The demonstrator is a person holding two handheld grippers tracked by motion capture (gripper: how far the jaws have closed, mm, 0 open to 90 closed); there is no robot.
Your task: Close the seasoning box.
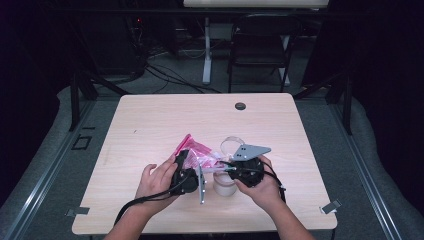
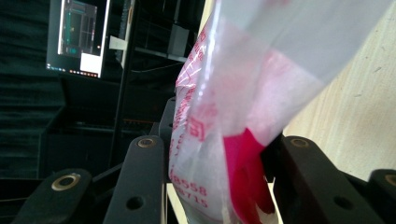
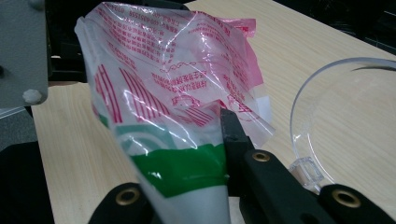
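Pale wooden counter [image 1: 150,120], rounded corners, small dark grommet [image 1: 240,106] near the far edge. A folding chair [image 1: 260,45] stands on the floor beyond it.

Plastic bag [image 1: 197,151], clear with pink-red print and a green band, held up just above the counter's near-centre, between the two hands. White container [image 1: 224,186] stands on the counter below it, close to the right hand. Clear round lid [image 3: 345,126] lies just behind, beside the bag.

Left hand-held gripper [image 1: 181,161]: jaws either side of the bag's pink edge, part-way closed; film pinched between them in the left gripper view.

Right hand-held gripper [image 1: 235,170]: clenched on the bag's lower green-banded part, film bunched between the jaws in the right gripper view.
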